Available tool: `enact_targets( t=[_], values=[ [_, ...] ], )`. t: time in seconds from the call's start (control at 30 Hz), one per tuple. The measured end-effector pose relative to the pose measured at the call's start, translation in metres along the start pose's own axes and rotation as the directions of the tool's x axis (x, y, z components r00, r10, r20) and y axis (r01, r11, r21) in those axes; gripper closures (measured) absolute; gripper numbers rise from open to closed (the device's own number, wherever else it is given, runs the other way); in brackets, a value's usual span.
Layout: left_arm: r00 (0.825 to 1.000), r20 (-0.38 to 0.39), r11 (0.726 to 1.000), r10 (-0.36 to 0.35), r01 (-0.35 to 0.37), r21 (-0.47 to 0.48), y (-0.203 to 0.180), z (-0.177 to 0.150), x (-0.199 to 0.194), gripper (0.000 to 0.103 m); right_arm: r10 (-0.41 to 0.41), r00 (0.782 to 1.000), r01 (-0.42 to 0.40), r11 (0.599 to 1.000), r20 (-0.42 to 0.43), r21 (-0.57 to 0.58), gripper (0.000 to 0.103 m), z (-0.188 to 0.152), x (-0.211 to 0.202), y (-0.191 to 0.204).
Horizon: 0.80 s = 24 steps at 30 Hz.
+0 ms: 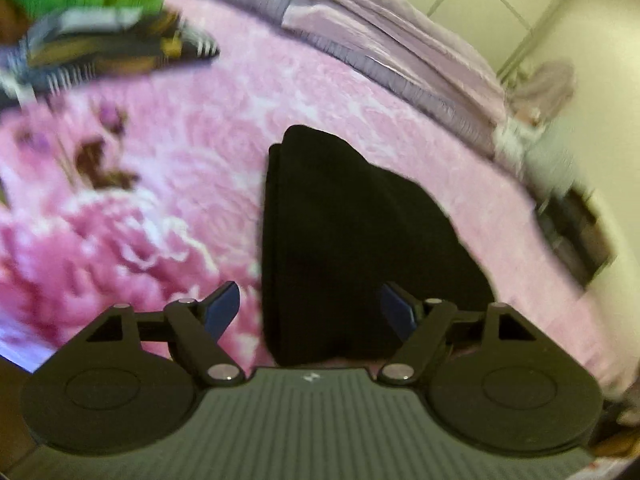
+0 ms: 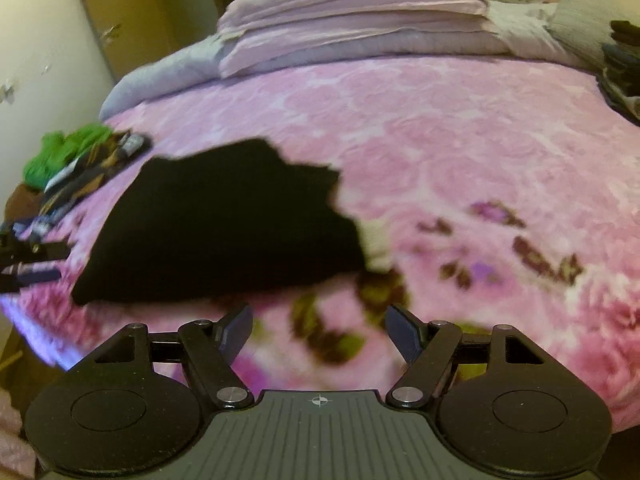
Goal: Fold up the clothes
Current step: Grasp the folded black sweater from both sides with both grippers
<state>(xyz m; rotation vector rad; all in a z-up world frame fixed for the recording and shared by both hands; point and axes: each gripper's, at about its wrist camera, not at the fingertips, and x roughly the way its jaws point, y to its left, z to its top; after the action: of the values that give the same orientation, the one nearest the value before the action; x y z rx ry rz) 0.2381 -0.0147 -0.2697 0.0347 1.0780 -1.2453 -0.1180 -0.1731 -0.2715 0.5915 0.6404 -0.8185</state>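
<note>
While both tools gape, black garment point(image 1: 352, 240) (folded) lies on bedspread point(image 1: 180, 152).

Both grippers wide, nothing gripped.
L gripper point(image 1: 310, 312) sat at bottom centre of its view, blue pads point(image 1: 222, 310) spread, tilted down. R gripper point(image 2: 320, 334) likewise at bottom centre, pads point(image 2: 404, 334) well apart, angled down.
</note>
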Motion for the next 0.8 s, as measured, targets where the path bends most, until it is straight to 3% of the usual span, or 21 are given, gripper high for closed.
enact_targets(
  t=[0.2, 0.43, 0.7, 0.73, 0.8],
  values=[
    [0.994, -0.059, 0.987, -0.092, 0.083, -0.140, 0.033, 0.020, 0.039, 0.029, 0.064, 0.997, -0.071, 0.981, 0.044, 0.181, 0.032, 0.027, 0.021, -0.050],
    [0.976, -0.083, 0.962, -0.202, 0.181, -0.206, 0.043, 0.036, 0.070, 0.026, 0.232, 0.972, -0.225, 0.861, 0.040, 0.456, 0.032, 0.042, 0.065, -0.109],
    [0.941, -0.125, 0.935, -0.313, 0.283, -0.212, 0.043, 0.042, 0.093, 0.027, 0.369, 0.929, -0.340, 0.814, 0.033, 0.472, 0.029, 0.066, 0.095, -0.121],
    [0.937, -0.126, 0.931, -0.325, 0.294, -0.217, 0.045, 0.043, 0.093, 0.029, 0.388, 0.921, -0.355, 0.805, 0.031, 0.476, 0.028, 0.069, 0.100, -0.122],
    [0.934, -0.127, 0.925, -0.335, 0.301, -0.231, 0.051, 0.042, 0.090, 0.049, 0.424, 0.905, -0.382, 0.794, 0.019, 0.473, 0.026, 0.074, 0.107, -0.121]
  ],
)
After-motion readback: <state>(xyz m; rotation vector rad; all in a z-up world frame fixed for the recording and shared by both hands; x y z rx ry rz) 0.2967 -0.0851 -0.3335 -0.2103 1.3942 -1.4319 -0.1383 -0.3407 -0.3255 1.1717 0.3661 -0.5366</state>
